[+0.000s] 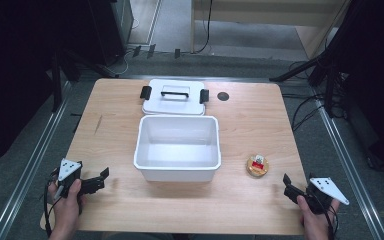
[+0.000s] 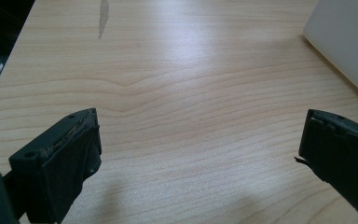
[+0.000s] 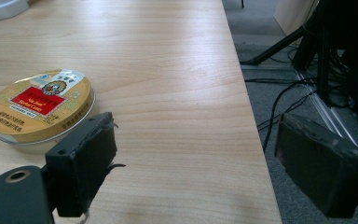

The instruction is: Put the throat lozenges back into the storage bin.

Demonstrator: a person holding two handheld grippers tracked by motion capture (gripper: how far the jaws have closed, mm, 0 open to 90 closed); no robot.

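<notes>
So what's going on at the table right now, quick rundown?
Left gripper open, empty, near table's front left. Right gripper open, empty, beside the round tin. White box open mid-table, lid behind it. Nothing blocking.

I see a white box (image 1: pixel 177 149), open and empty, its lid (image 1: pixel 174 99) flat behind it. A small round gold tin (image 1: pixel 257 165) lies right of it.

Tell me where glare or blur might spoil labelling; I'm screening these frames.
High view: soft overall, the tin's label unreadable, room edges dark. Left gripper view: a bright sheen on the table, with the jaws' shadow below. Right gripper view: tin fairly sharp, near jaws slightly soft.
</notes>
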